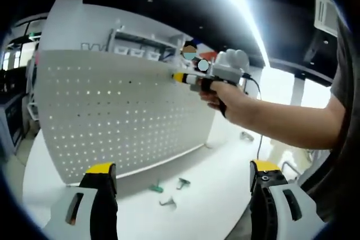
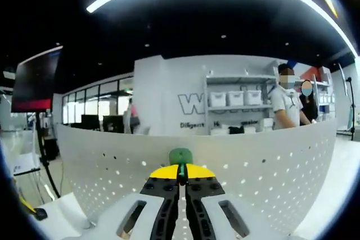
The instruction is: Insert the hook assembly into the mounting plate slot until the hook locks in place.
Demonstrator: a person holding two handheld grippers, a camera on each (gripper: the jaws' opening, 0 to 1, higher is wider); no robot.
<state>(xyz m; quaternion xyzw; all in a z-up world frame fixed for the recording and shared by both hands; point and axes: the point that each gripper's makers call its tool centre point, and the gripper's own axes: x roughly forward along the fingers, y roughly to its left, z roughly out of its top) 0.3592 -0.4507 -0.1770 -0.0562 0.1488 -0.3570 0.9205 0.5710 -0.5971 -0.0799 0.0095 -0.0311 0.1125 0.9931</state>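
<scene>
1. Two hand-held grippers are at work. The right hand-held gripper (image 2: 181, 177) has its jaws pressed together on a small green hook (image 2: 180, 156), whose rounded end pokes out just past the yellow tips, right up against the pegboard (image 2: 270, 167).
2. Seen from the left gripper view, that same right hand-held gripper (image 1: 181, 77) is held by a hand (image 1: 225, 96) with its yellow tip touching the pegboard (image 1: 112, 111) near the upper edge, toward the board's right side.
3. The left hand-held gripper (image 1: 183, 181) hangs spread wide, holding nothing, low in front of the board.
4. Three spare hooks (image 1: 169, 190) lie on the white desk (image 1: 214, 195) just in front of the board's bottom edge.
5. Handling, as a judgement: the hook looks like a small, light, stiff plastic piece, smooth enough to twist in the jaws if pinched off centre. Taking it by its body, with the peg end left free to enter a hole, seems right, and that is roughly how it sits now.
6. The pegboard appears to be thin, rigid sheet standing upright; pushing may rock it, so the free gripper could steady an edge.
7. Whether the hook is already seated in a hole cannot be told from either view.
</scene>
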